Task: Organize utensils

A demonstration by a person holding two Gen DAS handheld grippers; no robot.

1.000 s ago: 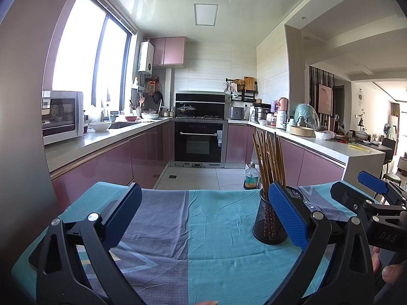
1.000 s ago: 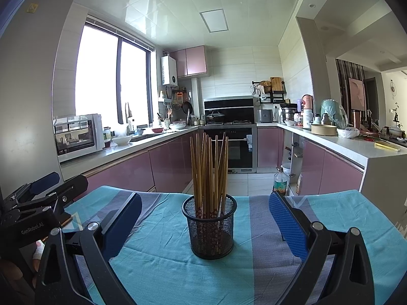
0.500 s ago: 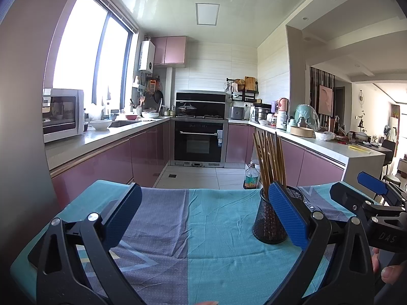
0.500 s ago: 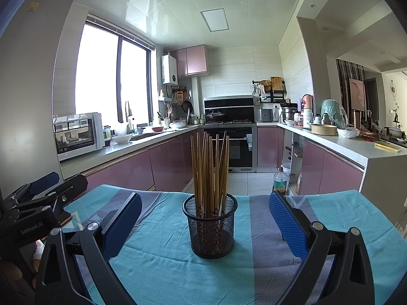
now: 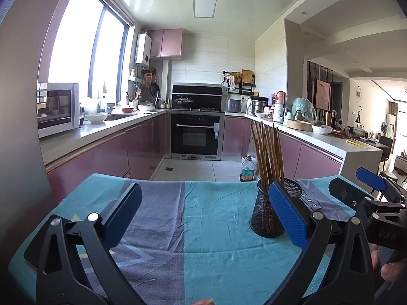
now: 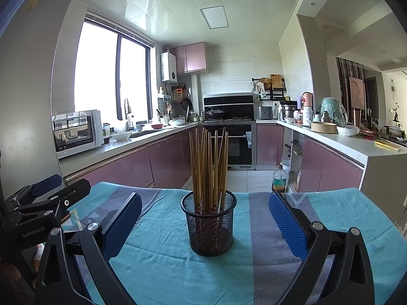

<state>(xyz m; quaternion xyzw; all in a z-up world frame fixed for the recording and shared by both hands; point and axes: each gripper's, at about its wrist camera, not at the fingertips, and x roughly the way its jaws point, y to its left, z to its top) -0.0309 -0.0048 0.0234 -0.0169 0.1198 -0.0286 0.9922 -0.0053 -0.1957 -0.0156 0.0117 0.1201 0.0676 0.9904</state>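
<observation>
- Black mesh cup (image 6: 207,225) stands upright on the table (image 6: 162,261), near the middle of the teal and grey striped cloth (image 6: 338,211), closer to its far edge than the near one.
- Wooden chopsticks (image 6: 209,167) stand bunched in the cup, tips down, fanning out slightly at the top.
- Right gripper (image 6: 206,228) hangs over the near edge with its jaws spread wide, holding nothing; the cup sits in line with the gap, beyond the blue pads (image 6: 288,225), not touching.
- Left gripper (image 5: 203,218) also has its jaws wide apart and empty, over bare cloth toward the table's left side.
- In the left wrist view the cup (image 5: 264,213) is partly behind the right-hand pad (image 5: 287,216); contact cannot be told.
- Pink kitchen cabinets (image 6: 122,170) behind the table.
</observation>
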